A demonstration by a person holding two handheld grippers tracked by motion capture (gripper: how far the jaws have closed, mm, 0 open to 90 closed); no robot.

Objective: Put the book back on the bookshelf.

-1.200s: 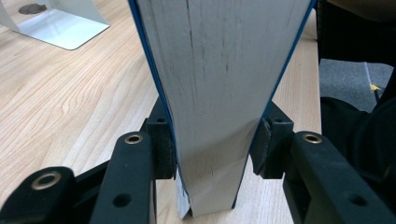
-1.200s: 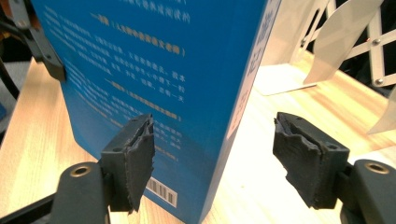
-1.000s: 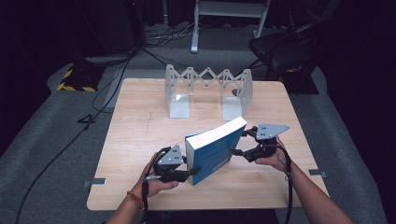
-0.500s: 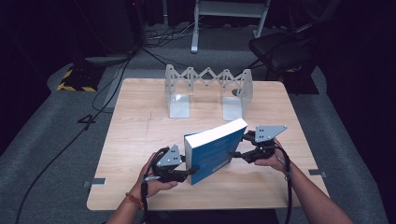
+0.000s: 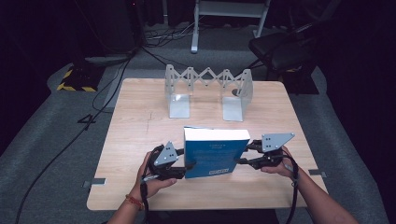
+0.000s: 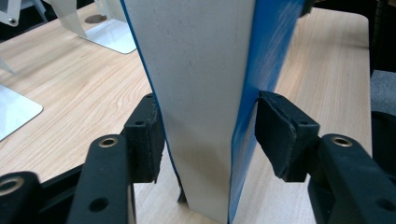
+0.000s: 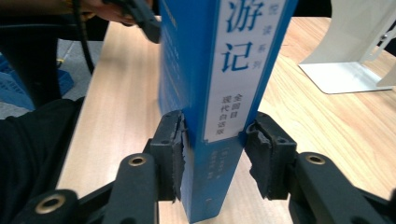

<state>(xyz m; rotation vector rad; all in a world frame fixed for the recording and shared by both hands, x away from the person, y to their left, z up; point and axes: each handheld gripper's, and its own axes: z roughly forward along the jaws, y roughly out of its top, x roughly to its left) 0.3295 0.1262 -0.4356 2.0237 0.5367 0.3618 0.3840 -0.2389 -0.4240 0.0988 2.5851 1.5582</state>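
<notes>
We see a thick blue-covered paperback book (image 5: 215,151) standing upright on the pale wooden table (image 5: 135,126), near its front edge and well apart from the white metal accordion book rack (image 5: 208,91) behind it; the right gripper (image 5: 243,155) has just been closing and now clamps the spine end, both pads pressed to the covers; the left gripper (image 5: 187,169) has just been opening at the page end, one pad against the book (image 6: 205,93), the other just clear of the blue cover.
</notes>
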